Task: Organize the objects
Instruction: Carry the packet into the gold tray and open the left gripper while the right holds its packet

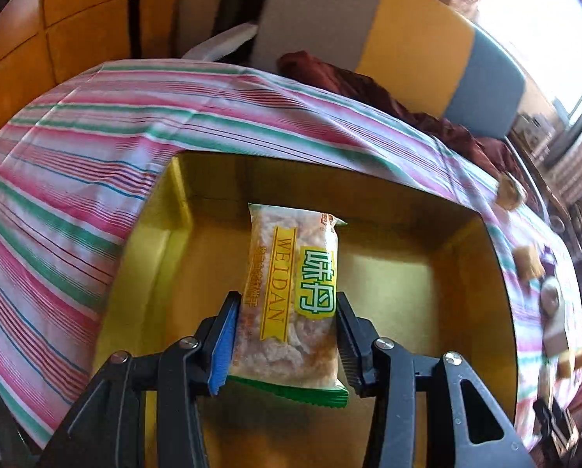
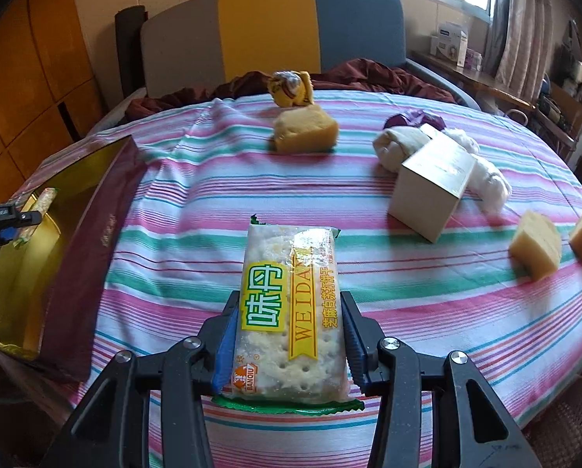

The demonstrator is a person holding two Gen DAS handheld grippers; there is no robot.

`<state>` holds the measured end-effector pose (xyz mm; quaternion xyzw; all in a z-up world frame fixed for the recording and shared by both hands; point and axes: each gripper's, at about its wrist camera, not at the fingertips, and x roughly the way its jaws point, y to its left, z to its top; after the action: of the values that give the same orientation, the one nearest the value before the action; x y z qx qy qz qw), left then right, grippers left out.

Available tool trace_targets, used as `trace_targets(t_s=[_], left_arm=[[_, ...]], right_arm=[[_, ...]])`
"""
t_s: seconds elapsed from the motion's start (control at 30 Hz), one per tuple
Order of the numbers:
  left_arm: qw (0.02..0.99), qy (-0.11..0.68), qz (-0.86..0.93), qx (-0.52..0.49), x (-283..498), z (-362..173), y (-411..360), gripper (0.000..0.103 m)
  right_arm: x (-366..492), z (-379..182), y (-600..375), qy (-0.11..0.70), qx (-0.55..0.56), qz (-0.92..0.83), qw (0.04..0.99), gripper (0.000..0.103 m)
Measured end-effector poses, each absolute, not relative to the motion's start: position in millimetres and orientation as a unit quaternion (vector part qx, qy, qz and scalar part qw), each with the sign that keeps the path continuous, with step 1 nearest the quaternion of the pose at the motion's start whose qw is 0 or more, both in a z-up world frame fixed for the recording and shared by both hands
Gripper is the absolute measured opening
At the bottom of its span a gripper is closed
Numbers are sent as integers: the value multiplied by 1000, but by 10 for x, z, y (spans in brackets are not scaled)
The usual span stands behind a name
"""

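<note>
Striped cotton in pink, green and white covers the bed [image 2: 369, 241] we are working over. At its left side sits a gold-lined open box [image 1: 470, 284] with dark red outer walls, resting on the cloth. Further across the cloth, in the right wrist view, a small cream carton [image 2: 431, 191] lies tilted, touching a white rolled cloth bundle [image 2: 400, 144] behind it. One yellow sponge block [image 2: 304, 130] sits near the far edge of the cloth, with a yellow wrapped sweet [image 2: 291, 87] just behind it. Two more yellow sponge blocks [image 2: 534, 247] lie close together at the far right.

Our left gripper [image 1: 287, 345] is clamped on a snack packet [image 1: 291, 296], clear with green ends and a yellow label reading WEIDAN. It hangs over the inside of the gold box; we cannot tell whether it touches the floor. Our right gripper [image 2: 289, 345] is clenched around a cracker packet [image 2: 291, 312] of the same brand, held above the striped cloth, near its front edge and to the right of the box.
</note>
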<state>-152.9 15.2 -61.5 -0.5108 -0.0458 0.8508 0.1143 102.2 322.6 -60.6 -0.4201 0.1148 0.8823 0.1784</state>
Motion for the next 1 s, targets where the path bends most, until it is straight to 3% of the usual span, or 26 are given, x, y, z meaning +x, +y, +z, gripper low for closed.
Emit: trace_targets(t_s=[0.53,1.0], left_arm=[[74,-42,857,-509,-1738,-659,5,46],[93,-89,883,-451,-814,-300,-36,48]], right_arm=[[975,-531,3119,111,-416,888,165,48],[719,-159,2814,91,-387,910,118,48]])
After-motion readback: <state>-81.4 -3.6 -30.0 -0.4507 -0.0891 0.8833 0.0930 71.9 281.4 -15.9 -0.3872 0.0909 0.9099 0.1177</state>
